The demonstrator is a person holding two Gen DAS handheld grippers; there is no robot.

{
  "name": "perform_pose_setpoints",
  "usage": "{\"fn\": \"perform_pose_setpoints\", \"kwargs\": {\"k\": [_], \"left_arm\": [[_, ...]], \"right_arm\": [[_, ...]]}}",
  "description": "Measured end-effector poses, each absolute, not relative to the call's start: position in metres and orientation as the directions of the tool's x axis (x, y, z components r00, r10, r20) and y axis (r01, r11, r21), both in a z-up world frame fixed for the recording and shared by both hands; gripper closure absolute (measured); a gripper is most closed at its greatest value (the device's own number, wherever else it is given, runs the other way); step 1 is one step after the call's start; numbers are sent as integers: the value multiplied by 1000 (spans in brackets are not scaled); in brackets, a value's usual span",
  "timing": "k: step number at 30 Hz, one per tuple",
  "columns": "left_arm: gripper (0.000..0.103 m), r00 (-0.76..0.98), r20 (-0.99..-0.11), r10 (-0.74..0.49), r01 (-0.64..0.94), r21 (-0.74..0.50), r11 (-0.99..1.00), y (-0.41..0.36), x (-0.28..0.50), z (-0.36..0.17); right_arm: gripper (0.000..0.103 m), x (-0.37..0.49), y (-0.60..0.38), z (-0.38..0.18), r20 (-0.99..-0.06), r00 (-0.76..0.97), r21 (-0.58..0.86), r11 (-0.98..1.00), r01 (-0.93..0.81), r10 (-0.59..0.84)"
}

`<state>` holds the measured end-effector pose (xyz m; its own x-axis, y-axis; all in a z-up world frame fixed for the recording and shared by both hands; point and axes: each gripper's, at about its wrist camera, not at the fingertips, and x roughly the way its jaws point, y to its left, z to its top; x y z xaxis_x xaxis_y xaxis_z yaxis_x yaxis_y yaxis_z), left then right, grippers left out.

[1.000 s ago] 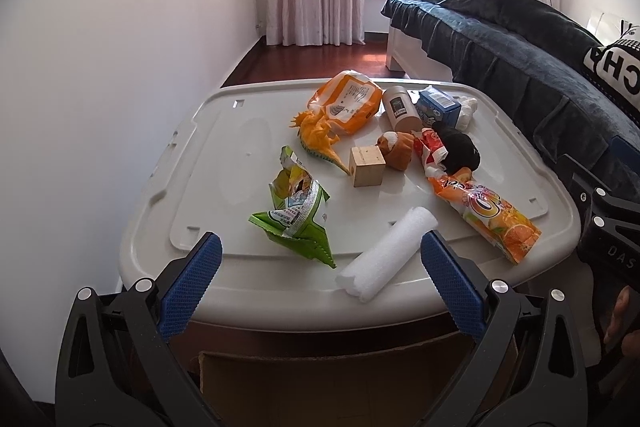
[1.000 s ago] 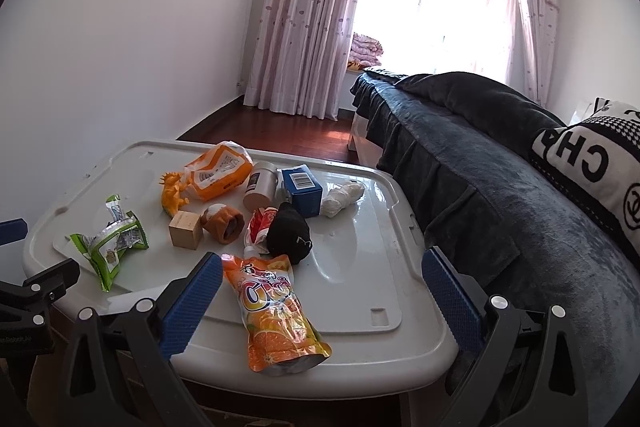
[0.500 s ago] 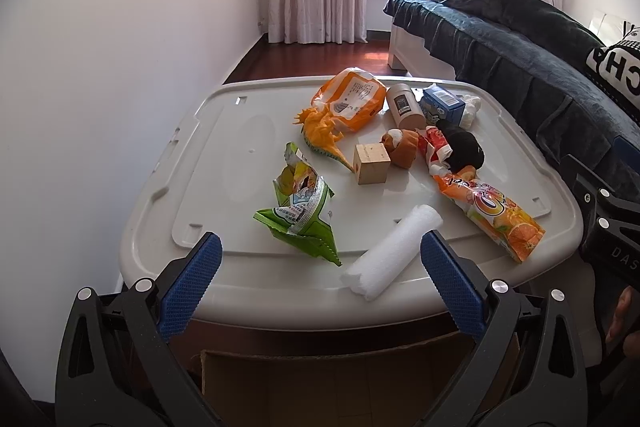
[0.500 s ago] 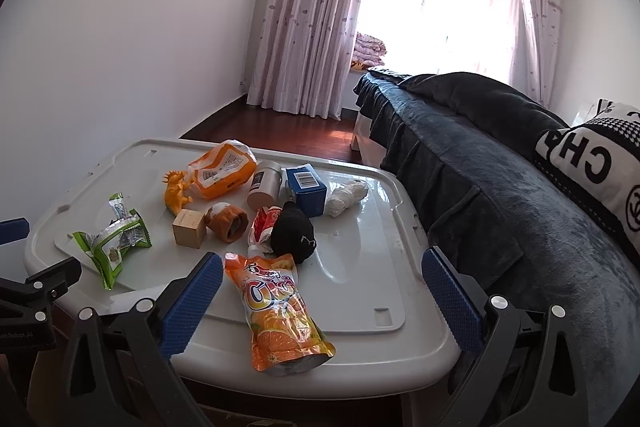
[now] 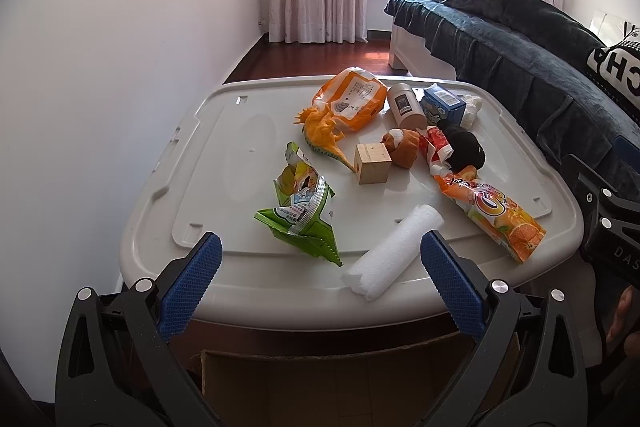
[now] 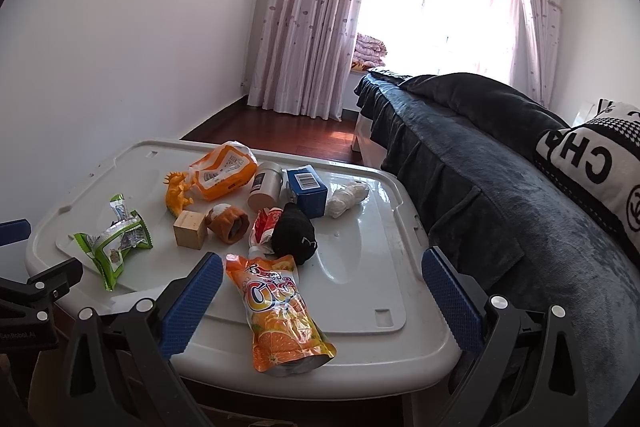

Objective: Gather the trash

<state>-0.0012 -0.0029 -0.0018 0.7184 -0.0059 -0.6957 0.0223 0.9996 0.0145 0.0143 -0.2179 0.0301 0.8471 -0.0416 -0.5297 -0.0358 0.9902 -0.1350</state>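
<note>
Here, near the lid's (image 5: pixel 152 227) front-left corner lies a crumpled green snack wrapper (image 5: pixel 300 211); rightward, a white foam roll (image 5: pixel 394 251) at the front edge; then an orange juice pouch (image 6: pixel 280 311), lettering unreadable. Left gripper (image 5: pixel 320 287) and right gripper (image 6: pixel 322 301) hold their jaws spread, empty.

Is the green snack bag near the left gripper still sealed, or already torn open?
Torn open. The green snack bag lies crumpled on the white lid, its top edge ragged and splayed apart. Whether anything is left inside cannot be told.

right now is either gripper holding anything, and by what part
Nothing is held. The left gripper and the right gripper are both open and empty, short of the trash on the white lid.
</note>
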Motion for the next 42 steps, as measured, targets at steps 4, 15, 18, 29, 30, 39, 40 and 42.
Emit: {"fn": "perform_pose_setpoints", "kwargs": {"k": [4, 15, 18, 29, 30, 39, 40, 42], "left_arm": [[5, 718, -696, -6, 23, 15, 1000, -2, -1, -2], [5, 717, -697, -2, 21, 18, 1000, 0, -1, -4], [5, 717, -697, -2, 19, 16, 1000, -1, -1, -3], [6, 662, -748, -33, -19, -61, 998, 30, 33, -32], [6, 656, -754, -38, -18, -66, 998, 28, 40, -36], [9, 621, -784, 2, -20, -13, 1000, 9, 94, -66], [9, 619, -785, 4, -26, -16, 1000, 10, 96, -69], [23, 617, -787, -4, -24, -24, 999, 12, 99, -74]], "right_arm": [[5, 14, -218, 30, -529, 847, -134, 990, -37, -40], [5, 14, -217, 31, -528, 848, -132, 991, -36, -39], [5, 15, -216, 32, -529, 848, -129, 991, -35, -39], [5, 11, -225, 42, -519, 855, -72, 997, -40, -3], [5, 12, -227, 44, -517, 856, -61, 997, -39, 2], [5, 14, -238, 38, -529, 849, -47, 999, -28, -1], [5, 15, -239, 38, -531, 848, -45, 999, -26, -2], [5, 15, -241, 38, -532, 847, -36, 999, -25, 2]]}}
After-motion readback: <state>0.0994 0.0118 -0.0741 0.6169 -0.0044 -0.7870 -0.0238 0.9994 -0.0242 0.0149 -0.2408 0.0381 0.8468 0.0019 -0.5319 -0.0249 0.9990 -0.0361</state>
